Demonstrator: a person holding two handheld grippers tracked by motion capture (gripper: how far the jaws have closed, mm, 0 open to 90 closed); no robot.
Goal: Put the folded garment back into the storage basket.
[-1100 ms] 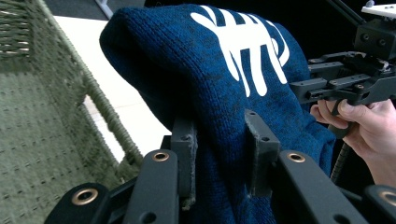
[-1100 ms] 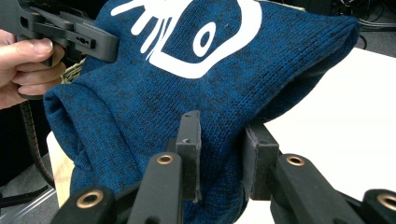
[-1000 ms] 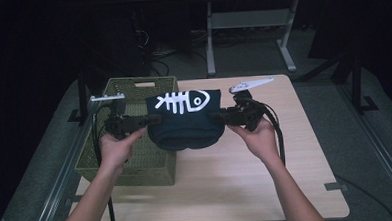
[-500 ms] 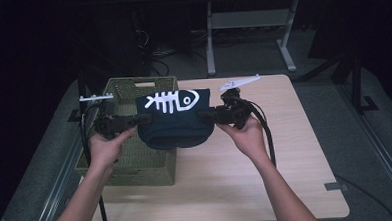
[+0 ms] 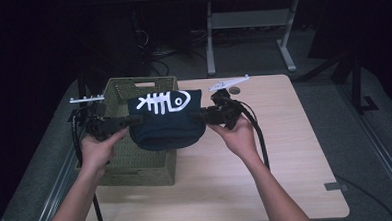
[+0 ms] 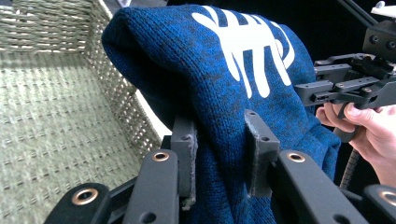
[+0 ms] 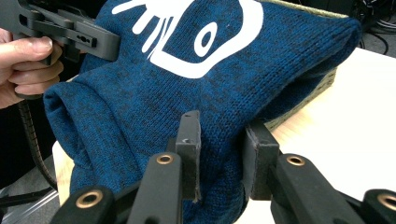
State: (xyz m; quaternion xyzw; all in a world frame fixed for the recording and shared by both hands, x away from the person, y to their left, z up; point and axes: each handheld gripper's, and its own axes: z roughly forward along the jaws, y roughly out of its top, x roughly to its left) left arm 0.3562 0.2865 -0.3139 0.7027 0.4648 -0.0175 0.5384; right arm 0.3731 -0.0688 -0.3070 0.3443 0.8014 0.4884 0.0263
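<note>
A folded blue knit sweater (image 5: 167,122) with a white fish-skeleton print is held in the air between the two tools, over the right rim of the woven basket (image 5: 136,163) and the adjoining tabletop (image 5: 286,151). The left hand-held gripper (image 5: 127,122) is clamped on the sweater's left edge, the right hand-held gripper (image 5: 200,115) on its right edge. The basket stands at the tabletop's left edge. To the right, bare tabletop extends to the far and right edges.
</note>
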